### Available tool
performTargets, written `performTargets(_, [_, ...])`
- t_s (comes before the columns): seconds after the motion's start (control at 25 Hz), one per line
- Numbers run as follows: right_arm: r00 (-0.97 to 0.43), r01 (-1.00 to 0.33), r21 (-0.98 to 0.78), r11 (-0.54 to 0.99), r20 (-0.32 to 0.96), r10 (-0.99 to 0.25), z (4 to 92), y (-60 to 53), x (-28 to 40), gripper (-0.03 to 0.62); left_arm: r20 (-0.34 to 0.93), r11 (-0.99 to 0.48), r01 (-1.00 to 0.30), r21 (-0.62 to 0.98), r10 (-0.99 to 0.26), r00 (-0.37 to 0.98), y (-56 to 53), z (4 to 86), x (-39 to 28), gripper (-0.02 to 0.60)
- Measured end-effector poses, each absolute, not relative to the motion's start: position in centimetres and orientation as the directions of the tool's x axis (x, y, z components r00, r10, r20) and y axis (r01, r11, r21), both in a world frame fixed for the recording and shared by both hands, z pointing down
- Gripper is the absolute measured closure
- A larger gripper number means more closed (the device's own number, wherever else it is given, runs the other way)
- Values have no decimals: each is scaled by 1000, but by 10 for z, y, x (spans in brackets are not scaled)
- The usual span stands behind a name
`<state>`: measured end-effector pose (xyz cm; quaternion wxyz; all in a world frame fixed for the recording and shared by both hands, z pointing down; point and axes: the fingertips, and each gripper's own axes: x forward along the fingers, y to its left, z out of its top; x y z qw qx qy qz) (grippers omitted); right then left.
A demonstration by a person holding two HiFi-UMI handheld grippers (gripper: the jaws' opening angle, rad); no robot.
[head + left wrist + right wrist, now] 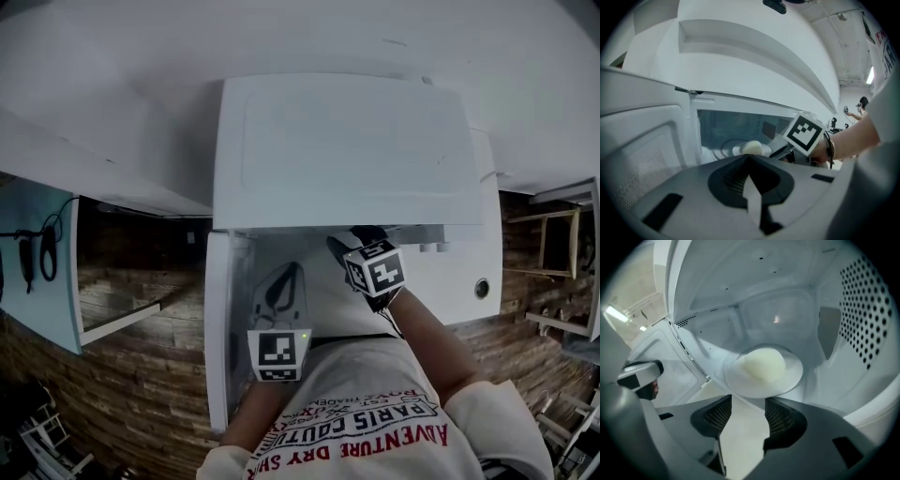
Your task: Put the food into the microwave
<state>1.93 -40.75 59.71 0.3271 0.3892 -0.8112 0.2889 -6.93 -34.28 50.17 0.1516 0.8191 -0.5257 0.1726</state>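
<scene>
A white microwave [347, 150] stands with its door [217, 328] swung open to the left. Inside, a pale round piece of food [763, 364] lies on a white plate [790, 380] on the cavity floor. My right gripper [747, 399] reaches into the cavity and is open; its jaws stand just short of the plate's near rim with nothing between them. In the head view the right gripper [354, 242] sits under the microwave's top edge. My left gripper [749, 158] is shut and empty, held in front of the opening beside the door, facing the food [752, 148].
The perforated right wall [867, 310] and the back wall of the cavity close in around the plate. A round knob [482, 288] sits on the white panel right of the opening. A light blue cabinet [37, 262] stands at the left, wooden frames [558, 244] at the right, over wooden flooring.
</scene>
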Motion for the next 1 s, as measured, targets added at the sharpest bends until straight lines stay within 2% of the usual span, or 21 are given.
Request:
performTargets(0.16, [-418,-797,-112,594,811,-408,600,-403,20,374,441,-398,-915,67,-811,385,-342,500,-72,578])
performTargets(0.32, [-474,-775,-223,591,824,-310,607,-391,14,375,434,-382,-921,77,-819,376,-340,500,-72,578])
performTargets(0.88, [-540,-785,-315,533,770,-340,582,-377,13,379,431,-396,-914,82,-813,391,-339,496,-66,578])
performTargets(0.96, [-536,-798,-305,520,754,-380,570,-374,16,406,424,-401,-913,78,-815,394,-339,492,-64,578])
performTargets(1.0, [-531,-808,-300,508,744,-406,563,-374,19,448,420,-404,-911,76,-816,397,-340,490,-63,578])
